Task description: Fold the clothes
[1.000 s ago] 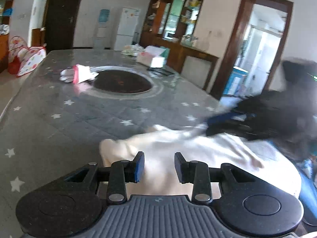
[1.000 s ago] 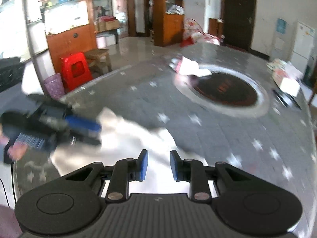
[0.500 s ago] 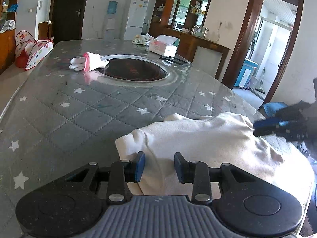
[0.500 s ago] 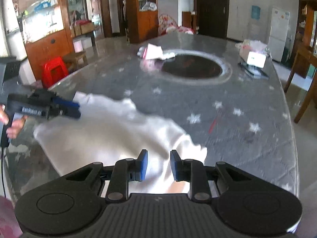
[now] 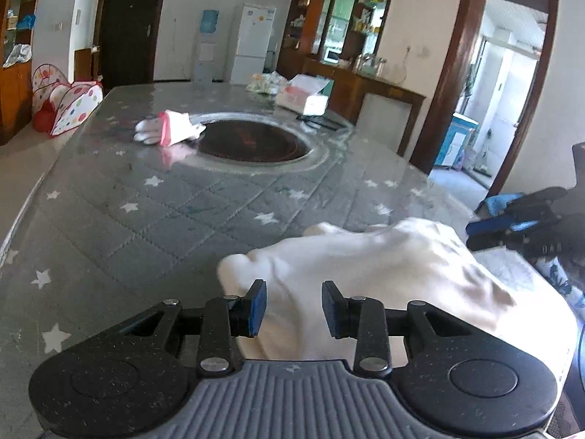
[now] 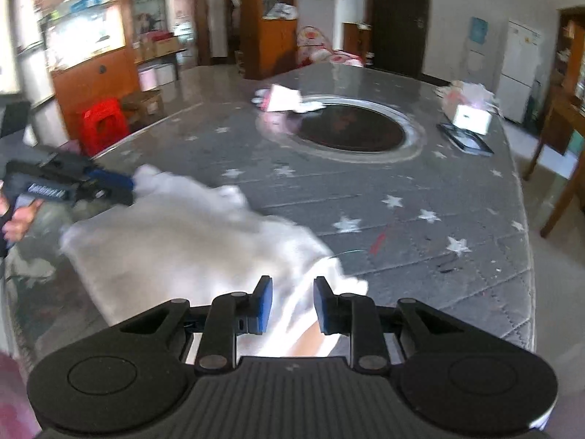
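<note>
A white garment [image 5: 384,263] lies rumpled at the near end of the grey star-quilted table [image 5: 164,219]. My left gripper [image 5: 294,305] hovers over its left corner, jaws apart, with cloth showing below the gap and no pad pressing on it. In the right wrist view the garment [image 6: 175,241] spreads left, and my right gripper [image 6: 290,303] stands open over its right corner. The left gripper [image 6: 126,186] shows there at the garment's far corner, held by a hand [image 6: 18,219]. In the left wrist view, the right gripper [image 5: 475,228] sits at the cloth's right edge.
A dark round inset [image 5: 252,142] lies mid-table, with a pink and white glove [image 5: 172,132] at its left rim. A tissue box [image 5: 303,97] and a flat black item [image 6: 466,139] are at the far end. A red stool [image 6: 104,126] and wooden furniture [image 6: 559,153] flank the table.
The right gripper has swung from over the garment's middle out to its right edge, and its view has turned across the table. The cloth has bunched slightly. The left gripper has stayed put.
</note>
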Motion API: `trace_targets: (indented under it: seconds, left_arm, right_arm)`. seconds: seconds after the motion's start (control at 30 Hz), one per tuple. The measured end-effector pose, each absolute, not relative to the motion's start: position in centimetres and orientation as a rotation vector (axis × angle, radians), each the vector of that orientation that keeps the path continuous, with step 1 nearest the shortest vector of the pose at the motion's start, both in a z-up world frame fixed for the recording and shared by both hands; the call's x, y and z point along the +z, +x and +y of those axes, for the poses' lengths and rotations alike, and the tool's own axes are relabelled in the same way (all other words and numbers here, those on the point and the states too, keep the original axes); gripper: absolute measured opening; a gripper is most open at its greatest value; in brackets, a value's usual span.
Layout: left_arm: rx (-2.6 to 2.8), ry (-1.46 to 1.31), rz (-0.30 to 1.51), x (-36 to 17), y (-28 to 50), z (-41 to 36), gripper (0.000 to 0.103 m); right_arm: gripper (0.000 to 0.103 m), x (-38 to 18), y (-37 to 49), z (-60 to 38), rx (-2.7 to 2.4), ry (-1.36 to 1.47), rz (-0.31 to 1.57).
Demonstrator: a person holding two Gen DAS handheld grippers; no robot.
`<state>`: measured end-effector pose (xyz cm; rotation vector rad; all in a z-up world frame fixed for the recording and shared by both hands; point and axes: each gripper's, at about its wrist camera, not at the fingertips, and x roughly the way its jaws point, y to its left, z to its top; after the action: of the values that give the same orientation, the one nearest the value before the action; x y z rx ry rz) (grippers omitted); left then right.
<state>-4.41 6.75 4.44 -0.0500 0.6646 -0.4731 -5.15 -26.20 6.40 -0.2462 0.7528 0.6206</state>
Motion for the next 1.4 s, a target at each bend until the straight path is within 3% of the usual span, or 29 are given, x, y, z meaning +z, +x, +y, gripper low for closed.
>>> trace_targets:
  seconds: [0.33,0.8,1.0,1.23,1.4]
  left_arm:
    - [-0.53,0.049,0.691,3.2,-8.2,4.8,0.036]
    - [-0.49,0.021,0.725,2.7,-9.4,5.2,0.037]
    - [-0.46,-0.031,0.758,3.2,-9.3,5.1,0.045]
    - [-0.411,-0.033,0.77,3.8,-9.9,4.7,0.061]
    - [-0.367,-0.034,0.771,4.1,-10.1,4.5,0.075]
  right_arm:
    - [0.019,3.6,-9.1,-25.0,0.659,-0.321,0.792]
    - [0.019,3.8,-10.9,-25.9,0.609,-0.341,0.771]
    - [0.022,4.3,-11.3,-25.5,0.606,-0.323,0.745]
    - [0.037,4.6,-11.8,-24.9,0.604,-0.313,0.723]
    - [0.038,4.6,-11.8,-24.5,0.604,-0.3,0.712]
